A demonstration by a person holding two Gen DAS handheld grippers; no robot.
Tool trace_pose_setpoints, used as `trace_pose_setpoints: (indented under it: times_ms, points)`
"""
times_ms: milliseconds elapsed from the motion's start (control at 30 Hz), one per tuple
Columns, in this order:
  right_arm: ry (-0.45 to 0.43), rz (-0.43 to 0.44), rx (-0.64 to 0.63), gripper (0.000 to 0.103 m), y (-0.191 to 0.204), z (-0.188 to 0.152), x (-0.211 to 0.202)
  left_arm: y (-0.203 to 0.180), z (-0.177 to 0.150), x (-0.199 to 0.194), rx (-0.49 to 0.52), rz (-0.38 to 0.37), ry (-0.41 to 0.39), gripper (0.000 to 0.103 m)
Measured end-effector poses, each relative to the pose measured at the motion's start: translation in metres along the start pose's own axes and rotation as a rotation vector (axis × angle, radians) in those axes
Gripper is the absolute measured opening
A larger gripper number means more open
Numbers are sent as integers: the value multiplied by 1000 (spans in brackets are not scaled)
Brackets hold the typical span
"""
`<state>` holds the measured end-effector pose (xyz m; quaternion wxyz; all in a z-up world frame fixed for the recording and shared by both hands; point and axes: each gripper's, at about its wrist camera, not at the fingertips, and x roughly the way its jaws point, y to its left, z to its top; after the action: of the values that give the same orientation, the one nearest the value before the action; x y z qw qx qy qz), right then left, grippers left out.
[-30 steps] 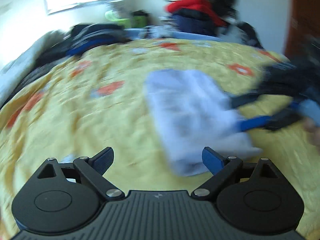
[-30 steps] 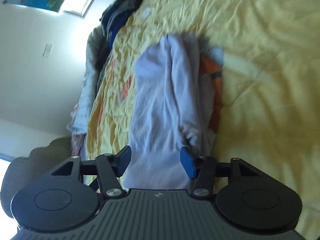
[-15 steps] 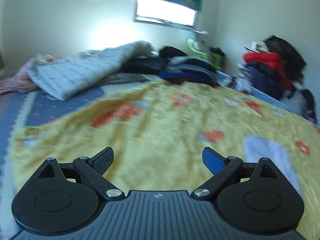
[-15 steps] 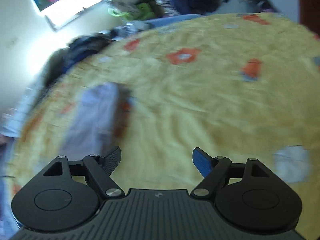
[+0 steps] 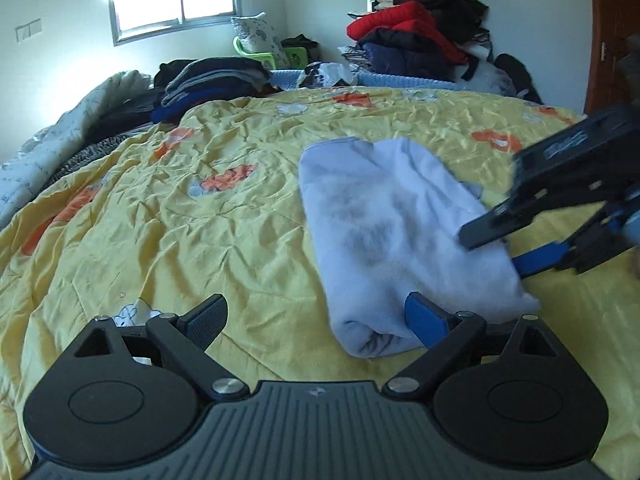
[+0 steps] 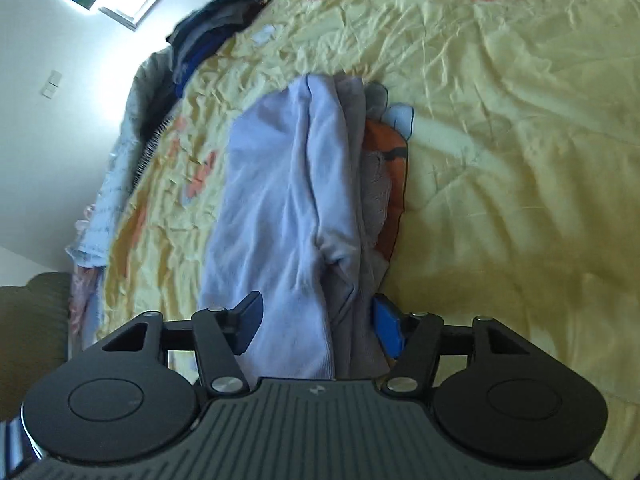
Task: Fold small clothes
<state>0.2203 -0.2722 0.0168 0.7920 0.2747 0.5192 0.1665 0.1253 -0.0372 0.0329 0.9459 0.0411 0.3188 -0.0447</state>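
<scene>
My left gripper hangs spread wide over the yellow bedspread. My right gripper straddles the folded pale shirt, fingers not yet pinching it.

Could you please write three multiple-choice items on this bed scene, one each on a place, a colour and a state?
1. Where does the folded garment lie?
A. on the yellow bedspread
B. on the green chair
C. on the red jacket pile

2. What colour is the folded garment?
A. black
B. pale lavender
C. orange

3. How does the right tool stand?
A. clear of all cloth
B. open, fingers either side of the garment's near end
C. out of view

Answers:
1 A, the left wrist view shows it flat on the bedspread.
2 B, both views show pale lavender cloth.
3 B, the right wrist view shows cloth between spread fingers, and whether they press it cannot be told.
</scene>
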Motion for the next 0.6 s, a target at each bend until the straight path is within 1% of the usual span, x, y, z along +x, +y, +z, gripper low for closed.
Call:
trace_pose_setpoints:
  times_ms: [33, 67, 100, 200, 233, 300, 333, 400, 467, 500, 600]
  points:
    - [0, 7, -15, 42, 2, -1, 3, 0, 1, -3, -2, -19, -2, 96]
    - [11, 6, -46, 25, 6, 0, 6, 0, 1, -5, 5, -29, -3, 96]
    - [19, -6, -79, 26, 9, 0, 8, -2, 1, -4, 21, -24, 3, 96]
    - [14, -34, -165, 22, 13, 7, 4, -7, -4, 5, 58, -15, 31, 96]
    - [10, -50, -188, 22, 12, 8, 4, -9, -6, 10, 67, -15, 45, 97]
    - [1, -56, -214, 25, 10, 6, 6, -14, -11, 24, 90, 21, 77, 97]
    - [-5, -59, -218, 31, 10, 5, 6, -15, -13, 27, 87, 25, 78, 97]
    - [-19, -74, -223, 36, 10, 3, 4, -12, -12, 28, 57, 27, 79, 98]
    - [-41, -95, -181, 46, 8, 0, -6, -9, -9, 24, 42, 39, 91, 97]
    - [-76, -109, -174, 45, 11, -2, -14, -8, -8, 21, 41, 52, 82, 97]
    - [-208, -130, -229, 44, 32, -10, -41, -8, -5, 13, 60, 78, 32, 94]
